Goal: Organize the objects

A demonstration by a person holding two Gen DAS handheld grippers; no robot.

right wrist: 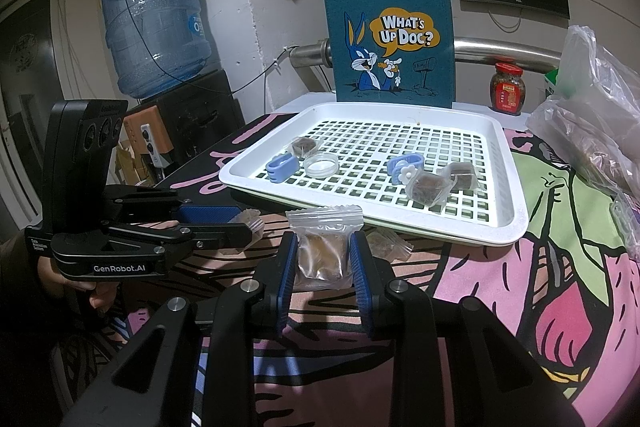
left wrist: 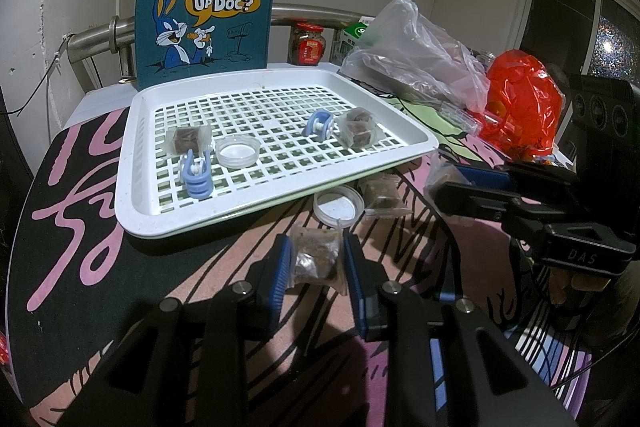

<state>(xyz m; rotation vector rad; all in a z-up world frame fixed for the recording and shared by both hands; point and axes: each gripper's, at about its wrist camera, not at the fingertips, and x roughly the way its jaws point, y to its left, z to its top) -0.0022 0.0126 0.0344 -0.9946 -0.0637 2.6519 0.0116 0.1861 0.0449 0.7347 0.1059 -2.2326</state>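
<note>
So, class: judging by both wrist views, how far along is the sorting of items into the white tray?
Done: the tray already holds three snack packets, two blue clips and one clear lid. In hand: each tool grips a snack packet, left tool and right tool. Left: a second lid and another packet lie on the table beside the tray.

snack pkts (left wrist: 316,259) (right wrist: 324,251) | clear, brown | upright in jaws | front of tray (left wrist: 132,187)
</note>
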